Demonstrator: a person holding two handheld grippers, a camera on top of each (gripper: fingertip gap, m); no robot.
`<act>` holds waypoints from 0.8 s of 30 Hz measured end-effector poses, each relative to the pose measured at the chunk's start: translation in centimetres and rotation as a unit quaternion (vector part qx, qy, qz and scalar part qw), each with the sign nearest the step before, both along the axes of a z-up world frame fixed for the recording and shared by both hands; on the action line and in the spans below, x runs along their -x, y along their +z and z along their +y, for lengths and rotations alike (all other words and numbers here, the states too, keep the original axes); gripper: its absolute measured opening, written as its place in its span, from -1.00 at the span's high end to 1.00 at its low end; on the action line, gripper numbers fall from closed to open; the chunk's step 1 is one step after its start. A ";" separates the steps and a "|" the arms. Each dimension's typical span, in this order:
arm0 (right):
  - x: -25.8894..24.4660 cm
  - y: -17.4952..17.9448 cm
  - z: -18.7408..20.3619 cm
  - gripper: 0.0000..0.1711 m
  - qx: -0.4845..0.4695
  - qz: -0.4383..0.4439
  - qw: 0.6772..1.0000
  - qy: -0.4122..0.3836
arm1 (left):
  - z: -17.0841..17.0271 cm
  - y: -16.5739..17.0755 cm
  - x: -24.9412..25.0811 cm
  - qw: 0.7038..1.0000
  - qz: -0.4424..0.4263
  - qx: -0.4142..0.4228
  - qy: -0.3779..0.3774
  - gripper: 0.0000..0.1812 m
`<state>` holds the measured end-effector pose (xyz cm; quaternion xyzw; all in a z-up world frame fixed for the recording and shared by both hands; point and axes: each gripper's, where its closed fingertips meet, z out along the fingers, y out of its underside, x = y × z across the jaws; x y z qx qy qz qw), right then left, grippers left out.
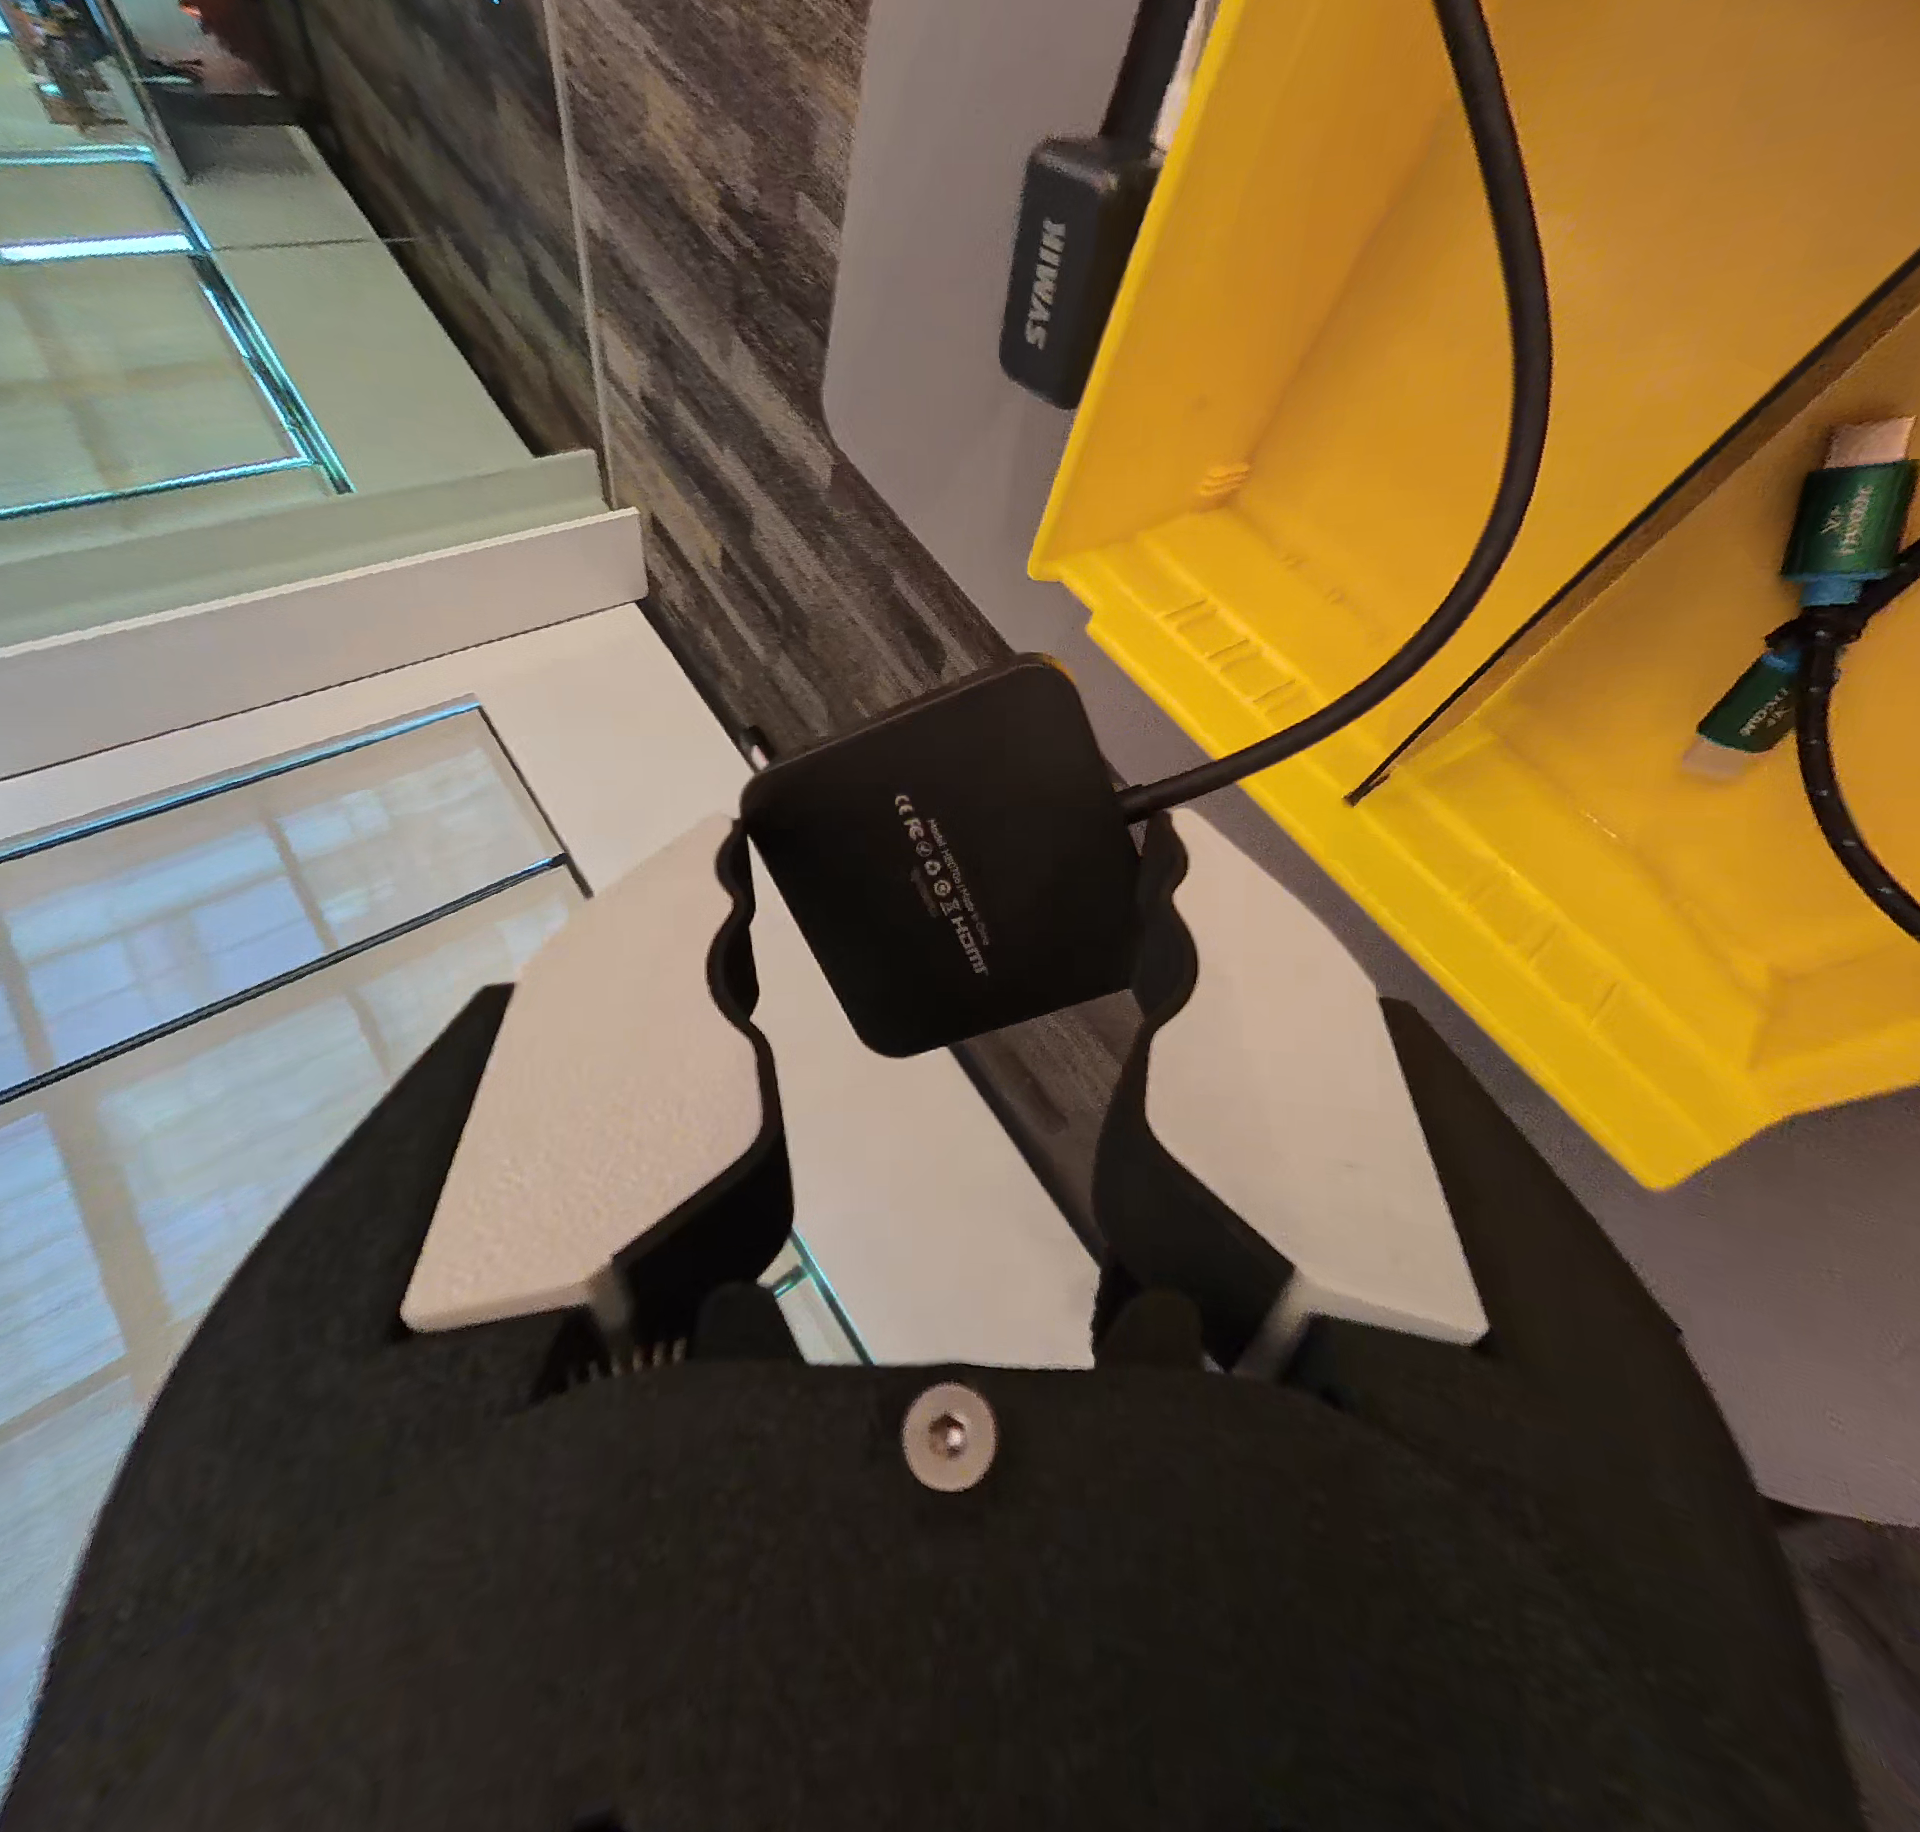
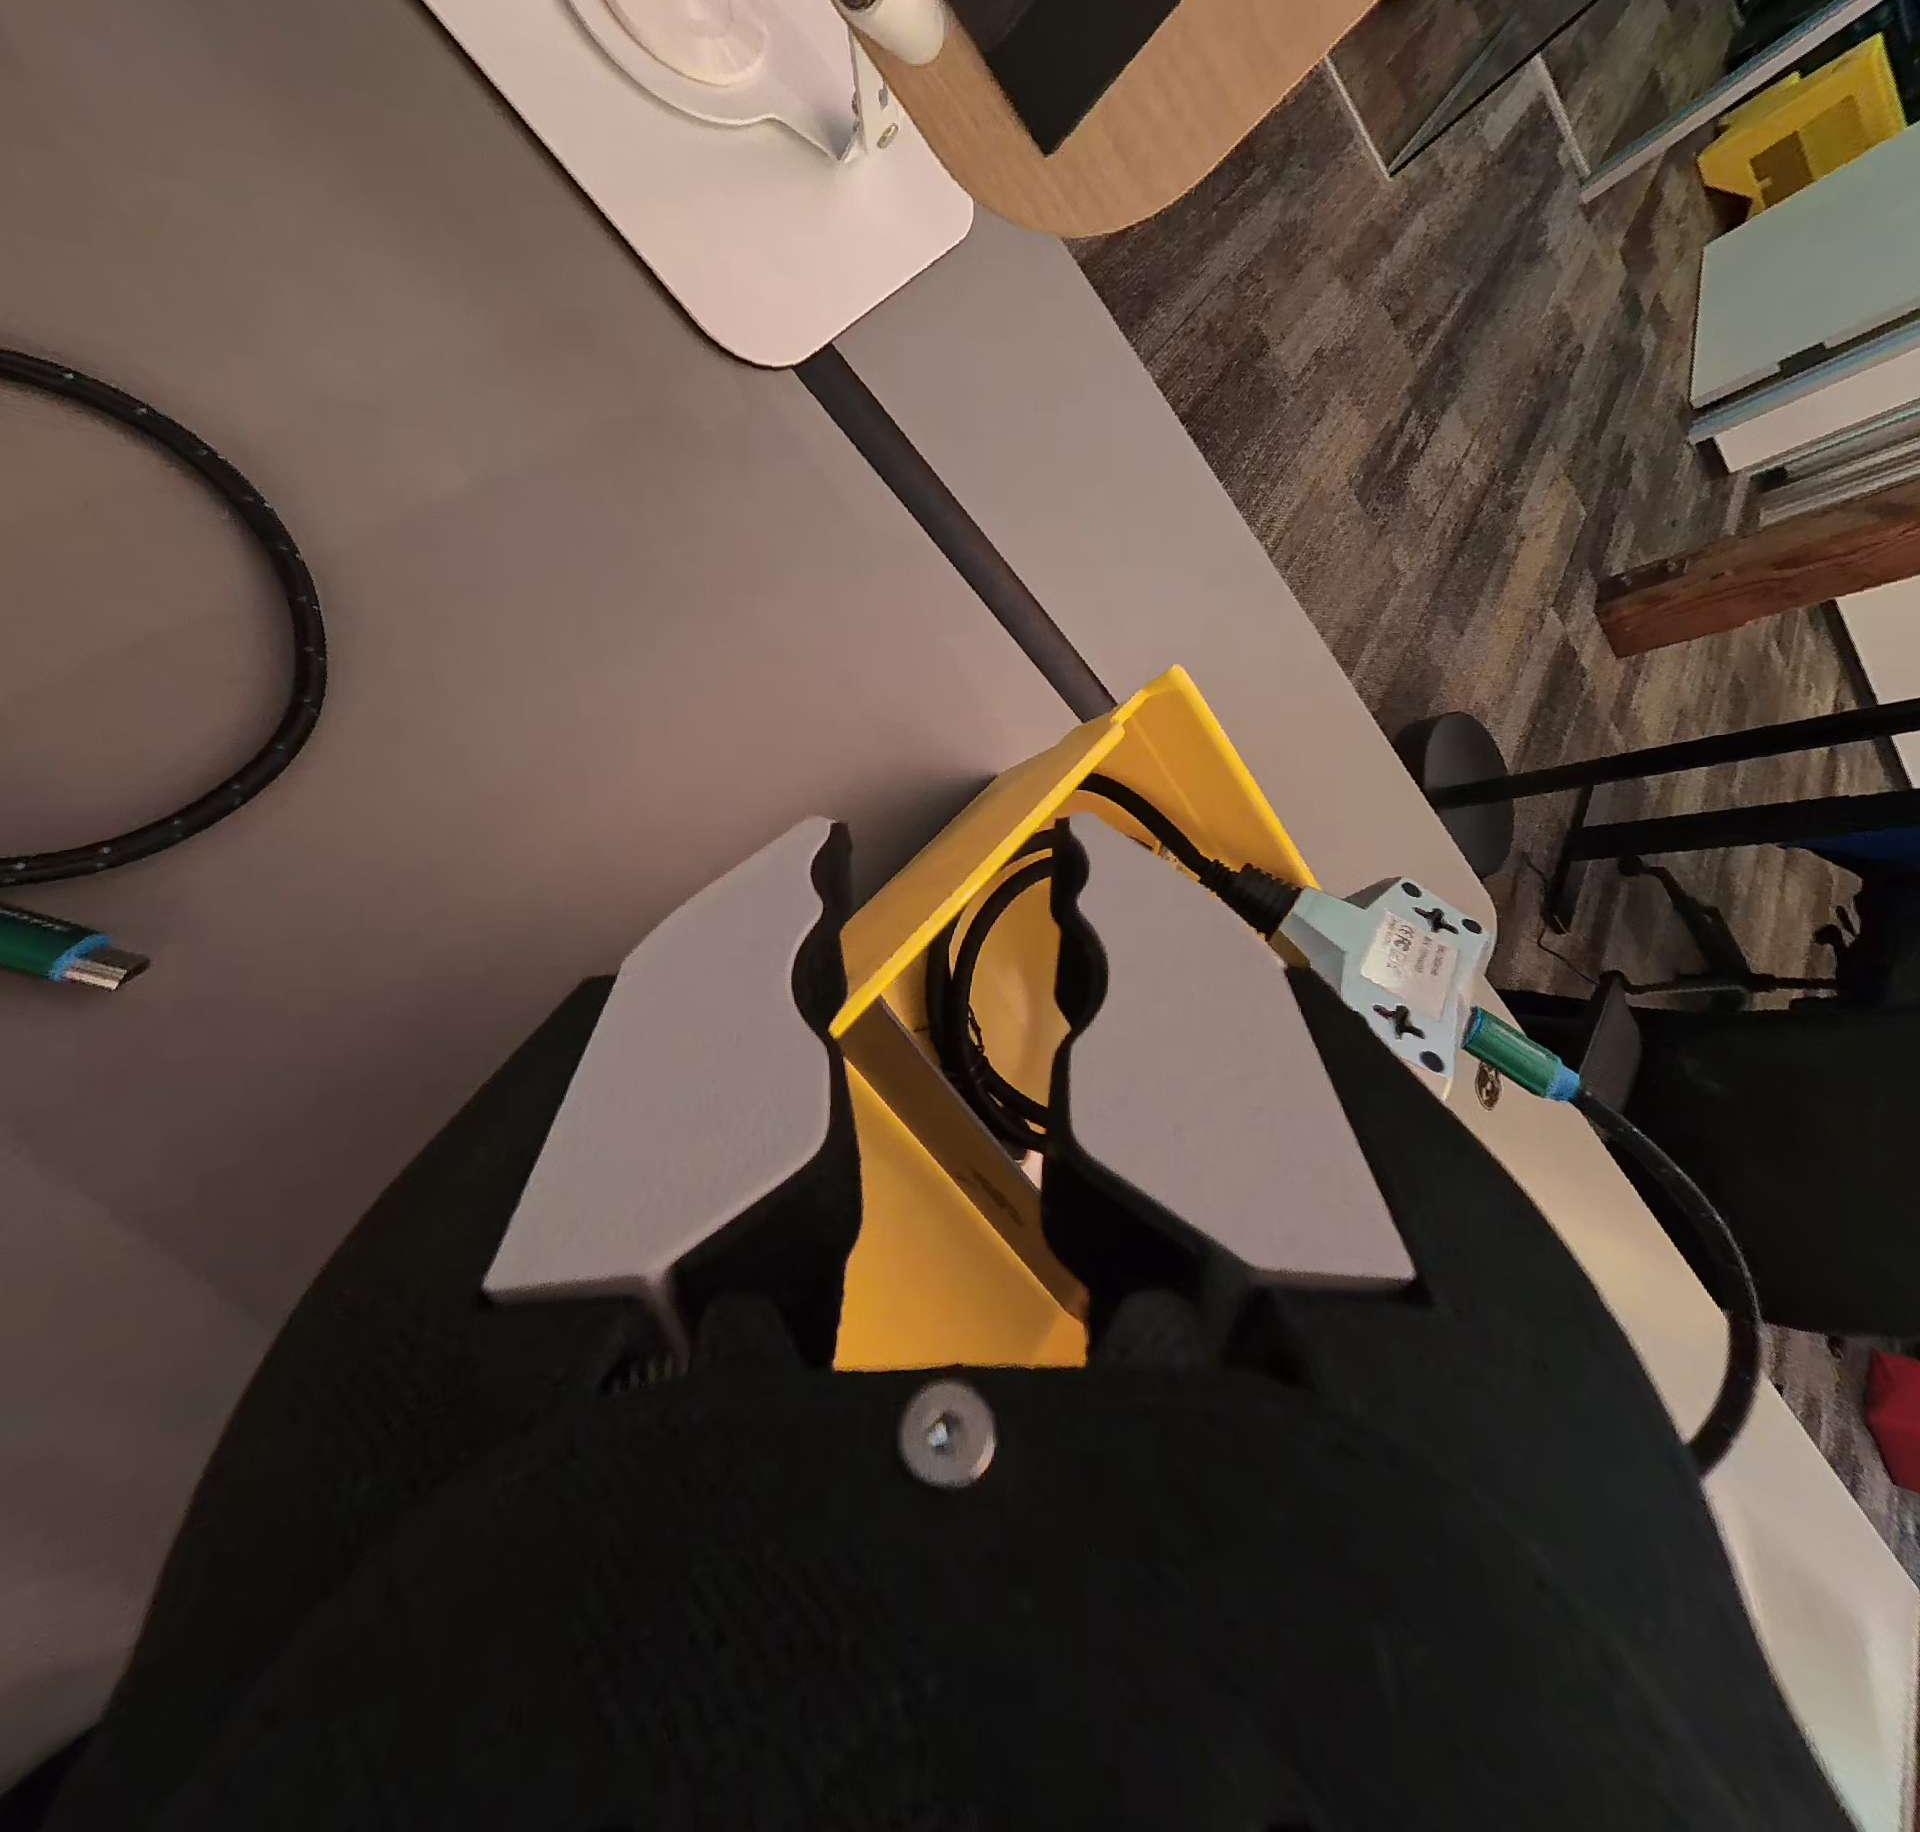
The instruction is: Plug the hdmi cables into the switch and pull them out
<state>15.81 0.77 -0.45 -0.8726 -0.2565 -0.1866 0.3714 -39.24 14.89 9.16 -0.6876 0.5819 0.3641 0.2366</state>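
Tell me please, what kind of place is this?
Probably an office or a lab: patterned carpet tiles, glass partitions, and a grey table holding yellow storage bins of cables.

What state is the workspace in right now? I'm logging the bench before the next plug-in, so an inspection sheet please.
Surface: grey table.
Job's things: black switch box; pale adapter with a green HDMI plug inserted.
Clutter: yellow bin; white base plate.
Grippers: left hand-held gripper shut on the black switch box; right hand-held gripper open, empty, over the yellow bin.
Cables: braided cable loose on the table; green connectors lying in the bin.
Surroundings: patterned carpet.
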 end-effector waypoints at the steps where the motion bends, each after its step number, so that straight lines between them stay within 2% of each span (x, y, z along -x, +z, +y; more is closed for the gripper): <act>1: 0.0 0.2 -0.1 0.56 -0.002 0.001 1.000 0.001 | -0.7 0.9 -0.7 1.000 -0.006 -0.003 -0.005 0.21; 6: 0.0 1.4 -0.9 0.56 -0.016 0.018 1.000 0.009 | -5.7 3.0 -6.7 0.994 -0.091 0.037 -0.056 0.21; 11: 0.0 2.1 -2.2 0.56 -0.022 0.035 0.999 0.018 | -11.8 1.5 -15.4 0.965 -0.187 0.119 -0.141 0.21; 17: -0.3 2.9 -3.2 0.56 -0.031 0.052 0.998 0.028 | -17.4 0.1 -23.3 0.907 -0.282 0.221 -0.222 0.21; 22: 0.6 4.1 -3.8 0.56 -0.052 0.089 0.992 0.067 | -19.2 0.9 -26.5 0.859 -0.357 0.274 -0.244 0.21; 24: 1.3 5.3 -4.0 0.56 -0.078 0.125 0.984 0.098 | -20.2 1.9 -27.6 0.831 -0.394 0.298 -0.256 0.21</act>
